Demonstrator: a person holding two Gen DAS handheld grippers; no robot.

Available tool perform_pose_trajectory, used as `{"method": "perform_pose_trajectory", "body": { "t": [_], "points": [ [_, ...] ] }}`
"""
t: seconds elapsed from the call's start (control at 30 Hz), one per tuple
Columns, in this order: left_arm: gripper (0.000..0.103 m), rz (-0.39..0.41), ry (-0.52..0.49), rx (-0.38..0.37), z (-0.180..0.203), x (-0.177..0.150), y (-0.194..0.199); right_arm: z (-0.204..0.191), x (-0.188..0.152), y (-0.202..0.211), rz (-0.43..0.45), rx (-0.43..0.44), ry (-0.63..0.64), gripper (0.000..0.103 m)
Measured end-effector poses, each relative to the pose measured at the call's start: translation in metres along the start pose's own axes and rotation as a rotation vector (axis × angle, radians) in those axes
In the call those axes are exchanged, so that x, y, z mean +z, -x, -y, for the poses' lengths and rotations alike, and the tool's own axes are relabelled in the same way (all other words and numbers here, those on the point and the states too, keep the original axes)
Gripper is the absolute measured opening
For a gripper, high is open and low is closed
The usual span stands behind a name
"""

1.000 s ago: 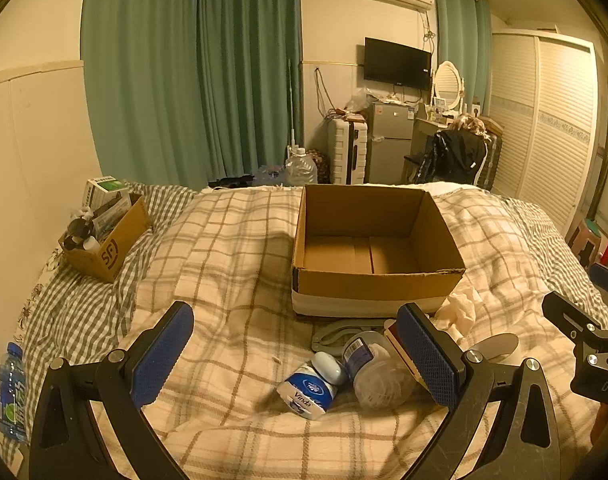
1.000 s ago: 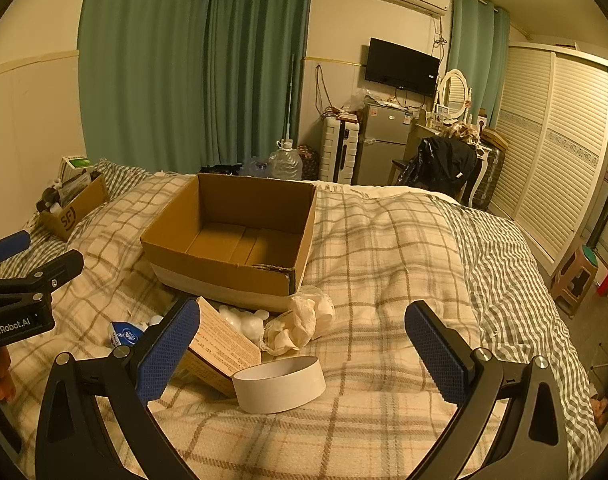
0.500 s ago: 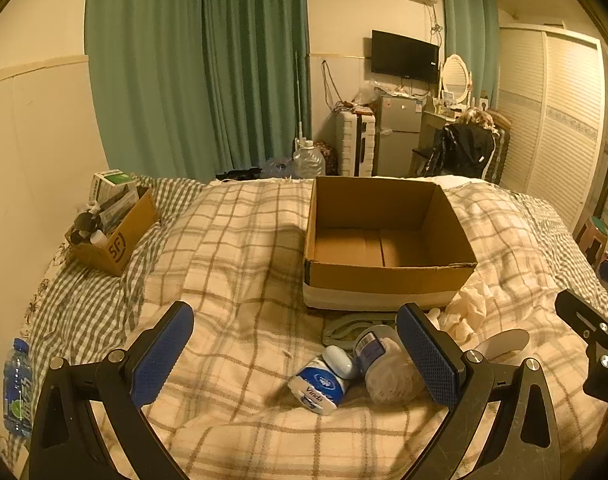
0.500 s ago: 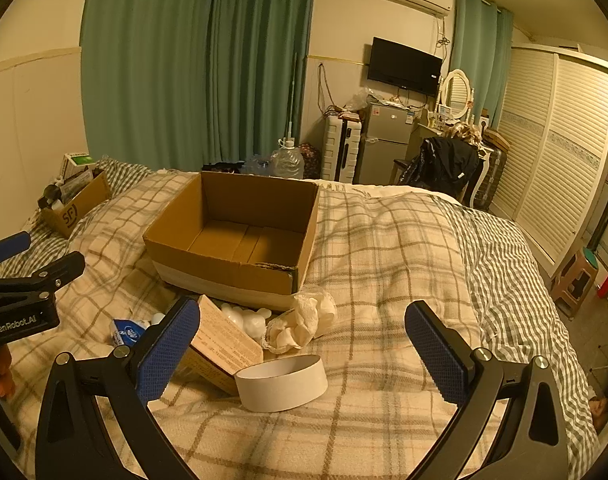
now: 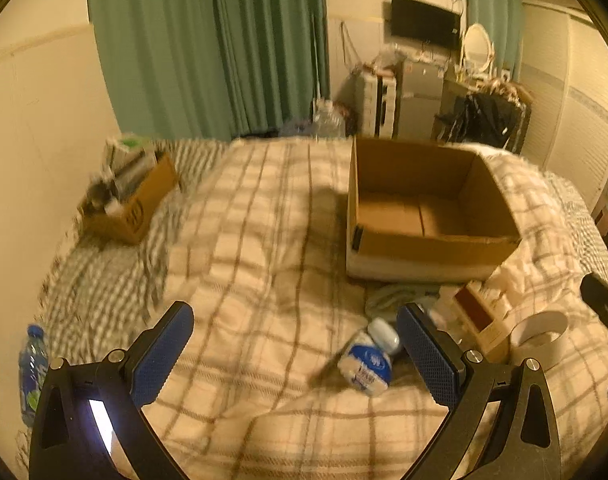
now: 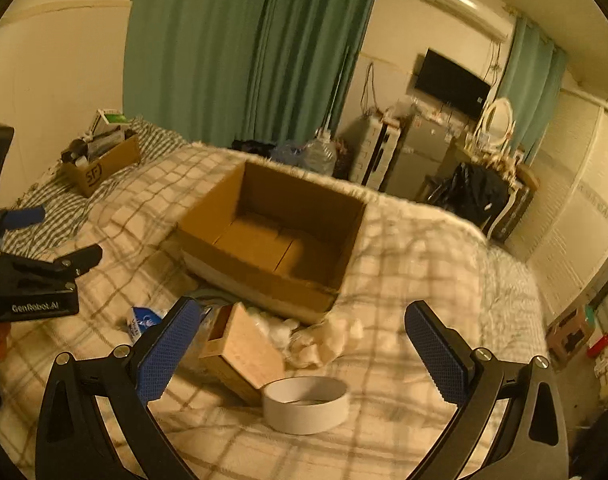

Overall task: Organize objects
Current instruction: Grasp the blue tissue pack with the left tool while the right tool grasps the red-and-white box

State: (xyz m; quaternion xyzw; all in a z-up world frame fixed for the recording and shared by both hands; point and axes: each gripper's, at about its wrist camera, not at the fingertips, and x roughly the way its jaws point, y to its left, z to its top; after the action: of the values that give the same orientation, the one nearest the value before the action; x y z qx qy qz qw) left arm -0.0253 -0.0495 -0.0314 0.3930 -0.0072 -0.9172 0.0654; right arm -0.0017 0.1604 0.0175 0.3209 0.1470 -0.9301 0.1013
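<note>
Hovering above the plaid blanket (image 5: 264, 240), the left gripper (image 5: 294, 350) has both blue pads spread wide with nothing between them; the right gripper (image 6: 304, 344) is likewise released and empty. The open cardboard box (image 6: 276, 240) sits mid-bed, its interior bare, with free blanket on its left and right sides. Just in front of its near wall lie the clustered items: a white tape ring (image 6: 305, 404), a small wooden box (image 6: 244, 354) tilted on its side, white cotton balls (image 6: 327, 336) and a blue-labelled packet (image 5: 365, 364). A smaller filled carton (image 5: 130, 204) stands well apart near the wall, green curtains (image 6: 256, 52) behind.
</note>
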Motion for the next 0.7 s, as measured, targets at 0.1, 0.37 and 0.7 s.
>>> {"method": "perform_pose_trajectory", "body": {
  "t": [0.1, 0.37, 0.7],
  "points": [
    [0.103, -0.06, -0.029, -0.007, 0.006, -0.012, -0.02, -0.008, -0.015, -0.023, -0.063, 0.043, -0.022, 0.102],
    [0.103, -0.185, -0.117, -0.003, 0.028, -0.036, -0.059, -0.035, -0.035, -0.078, -0.228, 0.106, 0.046, 0.087],
    [0.088, -0.339, -0.135, -0.081, 0.042, -0.045, -0.105, -0.025, -0.04, -0.094, -0.234, 0.116, -0.02, 0.033]
  ]
}}
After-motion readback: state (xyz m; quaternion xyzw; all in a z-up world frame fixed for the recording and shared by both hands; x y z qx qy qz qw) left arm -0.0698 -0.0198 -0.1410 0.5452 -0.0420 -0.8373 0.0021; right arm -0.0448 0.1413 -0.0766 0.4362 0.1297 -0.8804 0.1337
